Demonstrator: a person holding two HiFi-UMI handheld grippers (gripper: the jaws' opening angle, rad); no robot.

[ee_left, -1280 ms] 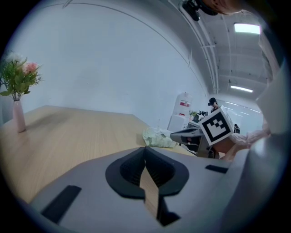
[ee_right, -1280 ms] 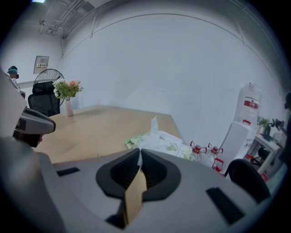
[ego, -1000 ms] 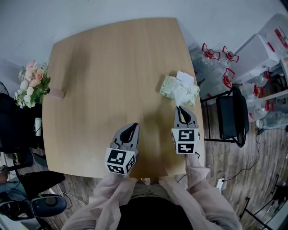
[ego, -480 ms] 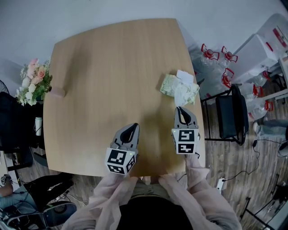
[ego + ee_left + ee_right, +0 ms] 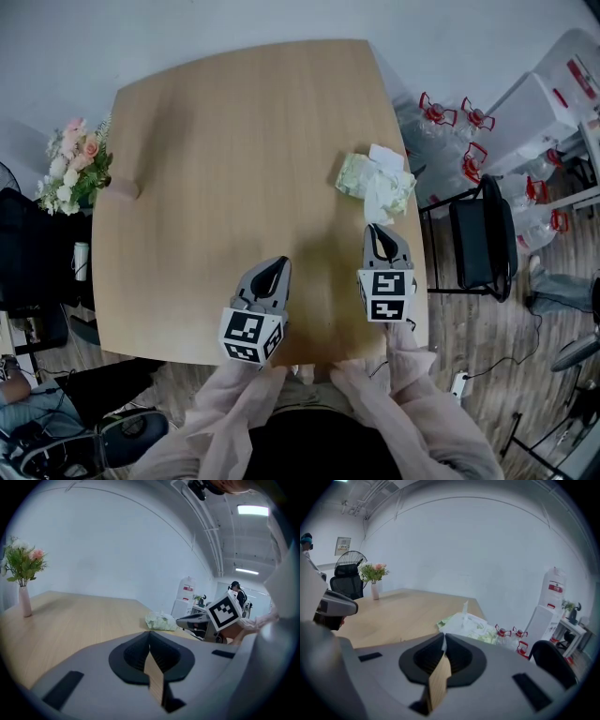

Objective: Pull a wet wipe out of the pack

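The pale green wet wipe pack lies near the table's right edge, with a white wipe and flap sticking up from its top. My right gripper hovers just short of the pack and points at it, shut and empty. The left gripper hangs over the front middle of the table, well to the left of the pack, also shut with nothing in it. In the right gripper view the pack lies right beyond the closed jaws. In the left gripper view the pack sits farther off, to the right of centre.
The wooden table carries a vase of flowers at its left edge. A black chair and several water bottles stand just off the right edge, beside white appliances.
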